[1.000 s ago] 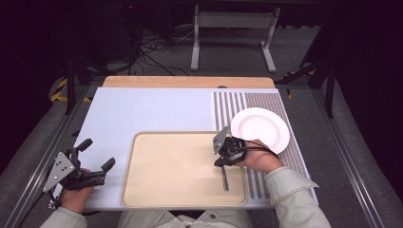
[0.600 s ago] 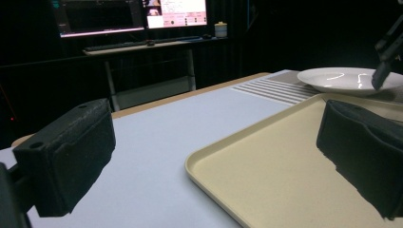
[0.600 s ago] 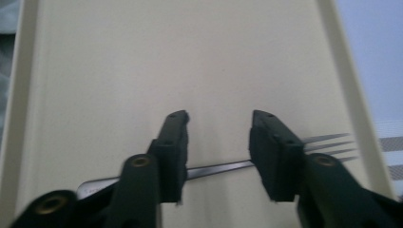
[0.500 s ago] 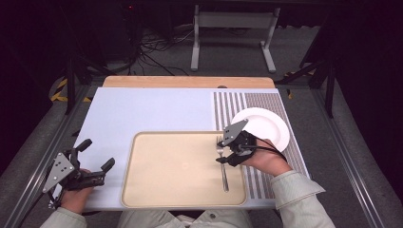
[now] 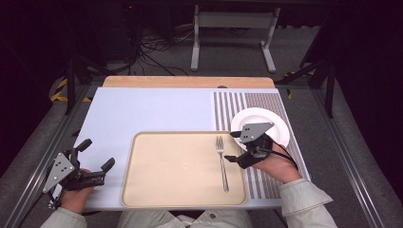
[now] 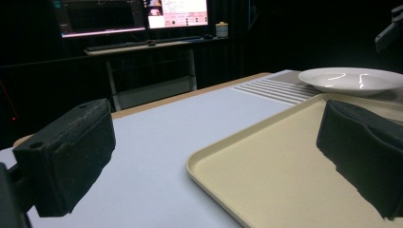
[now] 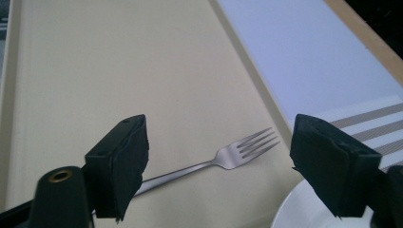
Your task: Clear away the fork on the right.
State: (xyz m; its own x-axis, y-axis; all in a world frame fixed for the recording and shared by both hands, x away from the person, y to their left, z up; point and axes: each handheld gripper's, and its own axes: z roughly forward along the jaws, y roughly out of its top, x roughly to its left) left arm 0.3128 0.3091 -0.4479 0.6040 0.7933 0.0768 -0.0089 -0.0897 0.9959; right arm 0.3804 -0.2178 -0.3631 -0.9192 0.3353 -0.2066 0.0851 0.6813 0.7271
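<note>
Both grippers stand wide: right gripper (image 5: 234,147) has just been opening, off the fork (image 5: 222,163), toward the plate (image 5: 273,124); its jaw hides the handle. Left gripper (image 5: 97,154) unmoved.

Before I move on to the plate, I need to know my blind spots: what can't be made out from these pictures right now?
- Fork: in the right gripper view, the handle end is hidden behind the near jaw of the right hand-held gripper.
- Plate: in the high view, its near left part is covered by that gripper; in the left gripper view the right edge crops it.
- Tray: left gripper view, its far right part is blocked by a jaw.
- Monitor text: too small to read.
</note>
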